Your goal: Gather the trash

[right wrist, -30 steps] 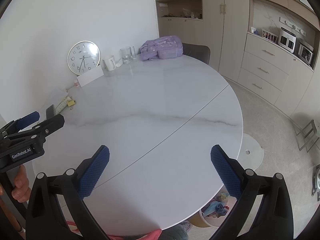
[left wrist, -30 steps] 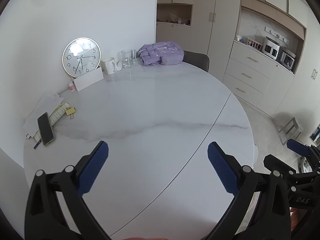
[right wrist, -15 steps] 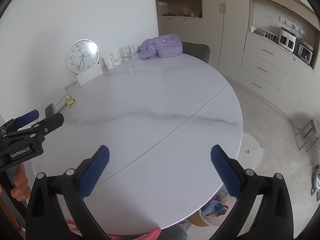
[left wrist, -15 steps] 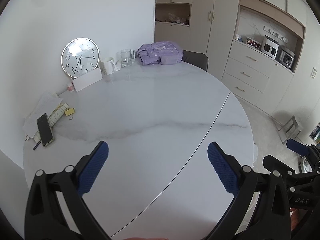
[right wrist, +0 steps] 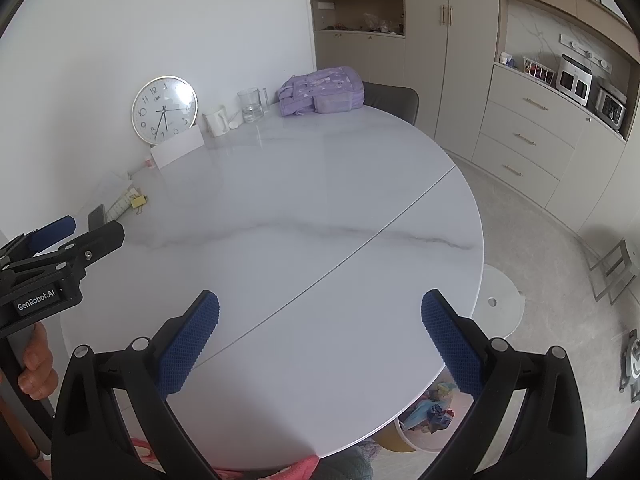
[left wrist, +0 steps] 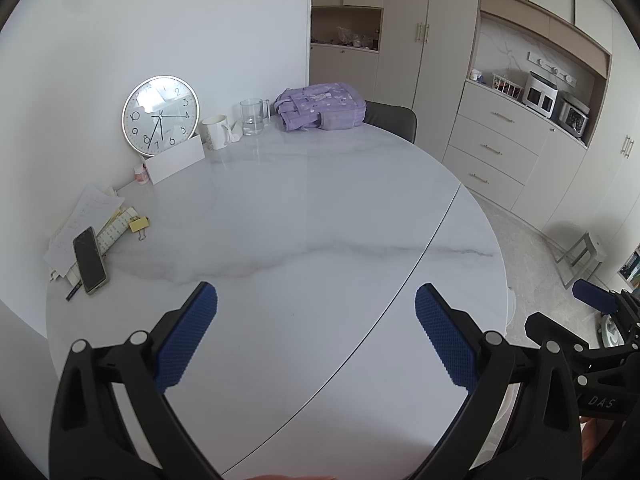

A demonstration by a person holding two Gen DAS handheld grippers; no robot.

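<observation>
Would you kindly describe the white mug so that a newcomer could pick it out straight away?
Find the round wall clock leaning against the wall at the far edge of the marble table. Just right of it stands the white mug, beside a glass pitcher. The mug is opaque and shorter; the pitcher is clear.

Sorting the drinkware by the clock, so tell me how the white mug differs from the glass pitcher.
The white mug is opaque and shorter; the glass pitcher is clear and taller, with a little water at its bottom. The mug stands nearer the clock, the pitcher nearer the purple backpack. Both stand upright with handles.
</observation>
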